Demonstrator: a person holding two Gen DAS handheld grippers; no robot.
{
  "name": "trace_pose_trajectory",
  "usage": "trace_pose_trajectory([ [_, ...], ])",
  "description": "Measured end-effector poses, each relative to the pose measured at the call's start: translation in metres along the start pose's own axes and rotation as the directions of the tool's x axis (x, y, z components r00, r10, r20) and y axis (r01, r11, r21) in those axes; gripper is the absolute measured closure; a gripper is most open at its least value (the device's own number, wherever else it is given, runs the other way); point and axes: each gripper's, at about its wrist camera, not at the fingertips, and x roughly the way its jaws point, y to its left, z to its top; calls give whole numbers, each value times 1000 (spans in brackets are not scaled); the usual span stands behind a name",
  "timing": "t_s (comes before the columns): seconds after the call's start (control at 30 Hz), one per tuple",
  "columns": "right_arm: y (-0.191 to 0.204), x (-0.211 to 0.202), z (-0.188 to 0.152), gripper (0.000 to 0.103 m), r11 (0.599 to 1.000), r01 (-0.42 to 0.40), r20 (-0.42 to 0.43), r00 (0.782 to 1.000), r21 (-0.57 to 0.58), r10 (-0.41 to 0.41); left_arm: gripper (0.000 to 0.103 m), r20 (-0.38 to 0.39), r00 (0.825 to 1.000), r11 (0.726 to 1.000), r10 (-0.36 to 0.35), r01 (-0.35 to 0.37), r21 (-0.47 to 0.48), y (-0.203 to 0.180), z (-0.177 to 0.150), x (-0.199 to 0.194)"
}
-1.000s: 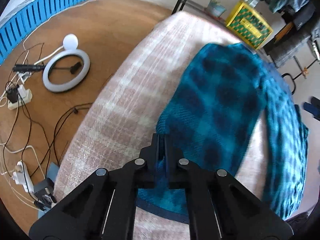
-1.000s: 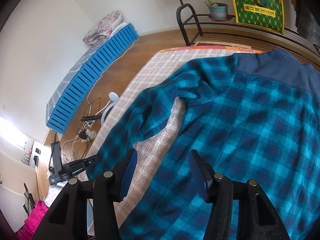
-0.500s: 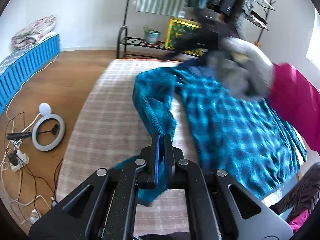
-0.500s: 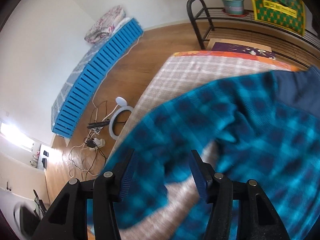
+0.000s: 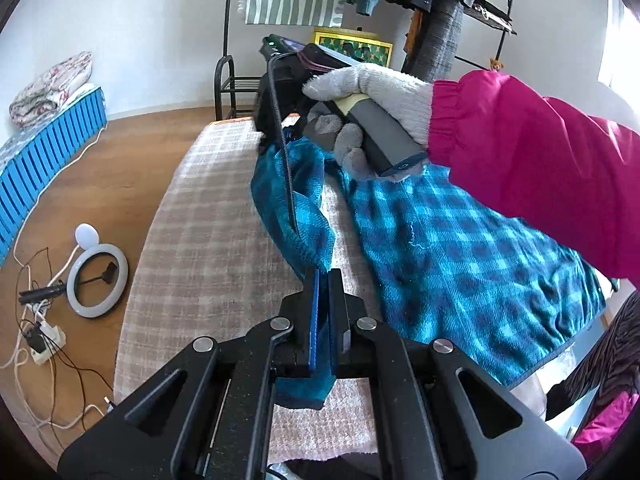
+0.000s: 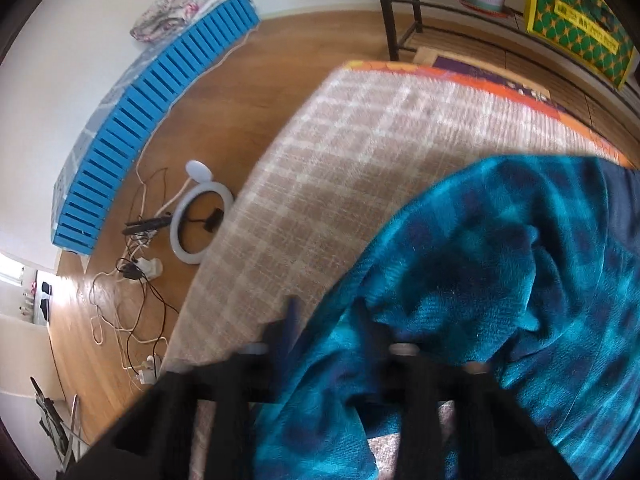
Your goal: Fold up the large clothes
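A teal plaid fleece shirt (image 5: 460,248) lies spread on the bed's checked blanket (image 5: 208,240). My left gripper (image 5: 322,276) is shut on the end of its sleeve (image 5: 296,208), which hangs lifted in a taut band toward the far end. A hand in a white glove (image 5: 380,84) with a pink sleeve holds the right gripper over the sleeve's far end; its fingertips are hidden there. In the blurred right wrist view the right gripper (image 6: 330,312) points down, its jaws closing with a fold of the shirt (image 6: 500,280) filling the gap.
Left of the bed, on the wooden floor, lie a ring light (image 5: 98,280) and tangled cables (image 6: 132,312). A blue slatted mattress base (image 5: 48,160) lines the wall. A black shelf rack (image 6: 400,0) and hanging clothes (image 5: 432,20) stand beyond the bed's far end.
My left gripper rose and rolled, lifting the sleeve off the blanket. The right gripper moved across to the sleeve's upper end, and its jaws drew in around the fabric.
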Motion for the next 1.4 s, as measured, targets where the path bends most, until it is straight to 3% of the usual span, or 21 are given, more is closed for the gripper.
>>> trace_pose_trajectory([
  [0.17, -22, -38, -9, 103, 999, -26, 69, 997, 21, 24, 102, 9, 1000, 999, 2, -3, 33, -16, 0, -15],
  [0.37, -59, -97, -38, 103, 997, -64, 136, 989, 42, 58, 102, 16, 1000, 992, -26, 23, 127, -68, -2, -34],
  [0.53, -101, -137, -76, 103, 997, -49, 182, 983, 65, 36, 102, -35, 997, 967, -68, 74, 244, -132, -22, -36],
  [0.63, -138, -145, -101, 103, 991, -51, 177, 984, 121, 29, 102, -77, 991, 964, -105, 120, 237, -157, -37, -29],
  [0.77, -182, -138, -135, 103, 988, -16, 146, 989, 152, -6, 102, -138, 980, 968, -144, 168, 185, -179, -56, -26],
  [0.83, -197, -131, -146, 96, 989, 14, 120, 992, 150, -32, 102, -153, 975, 972, -164, 186, 144, -183, -63, -32],
  [0.9, -215, -131, -158, 70, 986, 24, 118, 992, 165, -44, 102, -149, 976, 978, -160, 177, 109, -181, -67, -44],
  [0.93, -220, -134, -163, 67, 984, 27, 130, 990, 174, -50, 102, -145, 977, 981, -158, 173, 93, -179, -67, -50],
  [1.07, -235, -165, -187, 64, 982, -52, 182, 983, 182, 19, 102, -104, 986, 991, -130, 132, 11, -162, -70, -87],
  [1.2, -236, -227, -236, 64, 982, -154, 259, 958, 107, 122, 101, -47, 995, 990, -93, 88, -111, -132, -73, -119],
  [1.23, -233, -242, -245, 64, 980, -175, 279, 950, 91, 143, 98, -38, 995, 986, -88, 81, -149, -122, -74, -124],
  [1.33, -224, -287, -283, 60, 977, -212, 338, 922, 32, 190, 72, -22, 997, 961, -77, 68, -269, -95, -77, -121],
  [1.4, -210, -307, -302, 52, 982, -186, 357, 917, -18, 180, 68, -30, 995, 946, -91, 77, -315, -83, -77, -108],
])
